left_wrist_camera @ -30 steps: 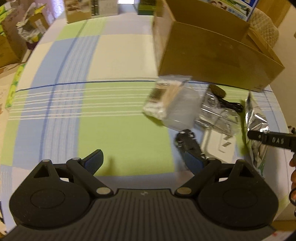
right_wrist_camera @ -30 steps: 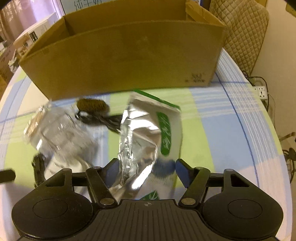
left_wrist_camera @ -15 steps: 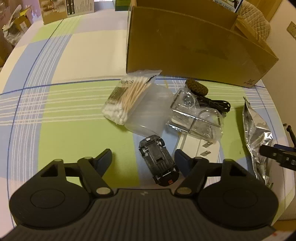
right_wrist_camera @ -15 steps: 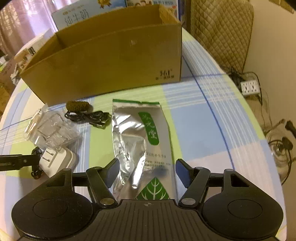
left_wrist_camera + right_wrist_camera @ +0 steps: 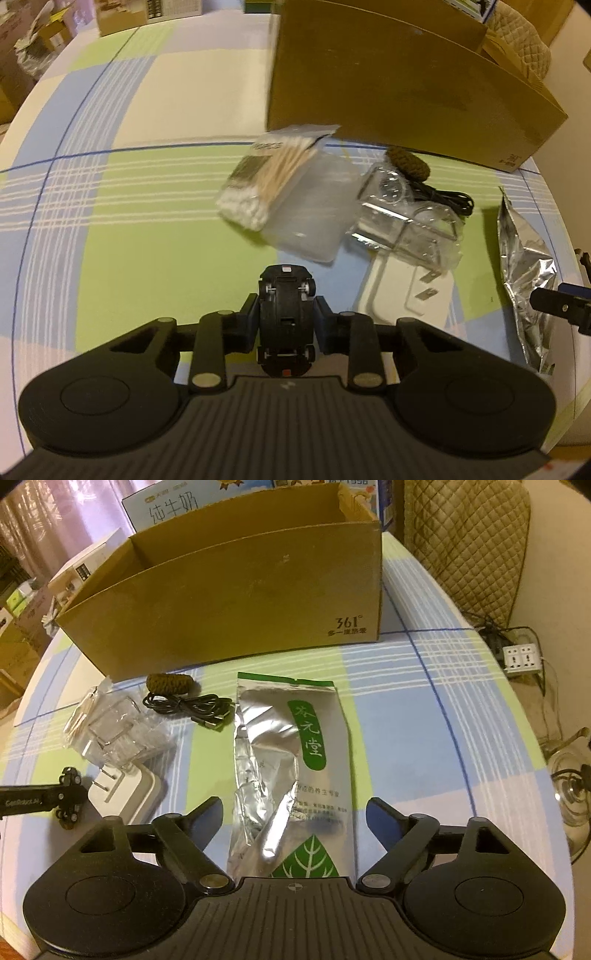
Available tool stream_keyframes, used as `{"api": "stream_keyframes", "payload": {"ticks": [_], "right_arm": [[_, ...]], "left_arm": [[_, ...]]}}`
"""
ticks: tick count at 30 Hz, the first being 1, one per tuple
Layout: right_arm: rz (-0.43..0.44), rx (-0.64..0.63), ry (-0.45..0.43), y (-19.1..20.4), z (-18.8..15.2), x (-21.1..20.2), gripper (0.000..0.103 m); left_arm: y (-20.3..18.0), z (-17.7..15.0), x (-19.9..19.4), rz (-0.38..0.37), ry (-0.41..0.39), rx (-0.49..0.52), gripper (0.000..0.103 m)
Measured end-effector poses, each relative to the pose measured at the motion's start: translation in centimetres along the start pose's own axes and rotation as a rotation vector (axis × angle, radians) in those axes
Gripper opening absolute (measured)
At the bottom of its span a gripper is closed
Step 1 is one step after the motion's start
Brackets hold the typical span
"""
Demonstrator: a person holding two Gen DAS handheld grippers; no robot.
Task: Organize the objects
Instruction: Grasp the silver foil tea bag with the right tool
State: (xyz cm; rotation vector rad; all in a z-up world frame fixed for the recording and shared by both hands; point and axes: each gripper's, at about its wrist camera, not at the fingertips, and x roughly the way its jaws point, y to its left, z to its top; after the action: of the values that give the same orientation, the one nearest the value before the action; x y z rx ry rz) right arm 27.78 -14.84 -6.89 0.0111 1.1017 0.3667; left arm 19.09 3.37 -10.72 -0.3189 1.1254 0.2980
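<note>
While its jaws have just been closing, left gripper [image 5: 286, 315] clamped on black toy car [image 5: 286, 295], underside up over checked tablecloth [image 5: 129, 221], right gripper [image 5: 293, 818] just spread wide, foil pouch [image 5: 291, 760] lying unpinched between its jaws, cardboard box [image 5: 236, 598] parked behind

Lighting: warm, dim yellowish indoor light; soft shadows fall toward six o'clock under the cardboard box [image 5: 236, 602] and cotton swab packet [image 5: 269, 177]. Glare: bright specular patches on the foil pouch [image 5: 291, 760], centre of the right wrist view. Image quality: strong fisheye bending with dark vignette at all corners; swab packet slightly smeared, background at twelve o'clock soft.
</note>
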Motion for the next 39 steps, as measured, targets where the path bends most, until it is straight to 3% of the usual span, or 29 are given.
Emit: {"api": "stream_keyframes", "payload": {"ticks": [8,17,25,39], "right_arm": [[0.016,-0.018,0.018,0.1,0.5,1.9,0.082],[-0.102,-0.201,0.024,2.5,-0.7,3.8,0.082],[-0.055,-0.169,0.003,1.2,0.5,2.3,0.05],[0.055,-0.102,-0.005,0.2,0.4,-0.2,0.044]], "left_arm": [[1.9,-1.2,-0.8,0.031,0.005,-0.061,0.025],[2.2,-2.2,-1.5,0.051,0.003,-0.096,0.025],[1.9,-2.5,-1.5,0.05,0.003,-0.099,0.025],[-0.4,-1.7,-3.1,0.004,-0.022,-0.045,0.025]]}}
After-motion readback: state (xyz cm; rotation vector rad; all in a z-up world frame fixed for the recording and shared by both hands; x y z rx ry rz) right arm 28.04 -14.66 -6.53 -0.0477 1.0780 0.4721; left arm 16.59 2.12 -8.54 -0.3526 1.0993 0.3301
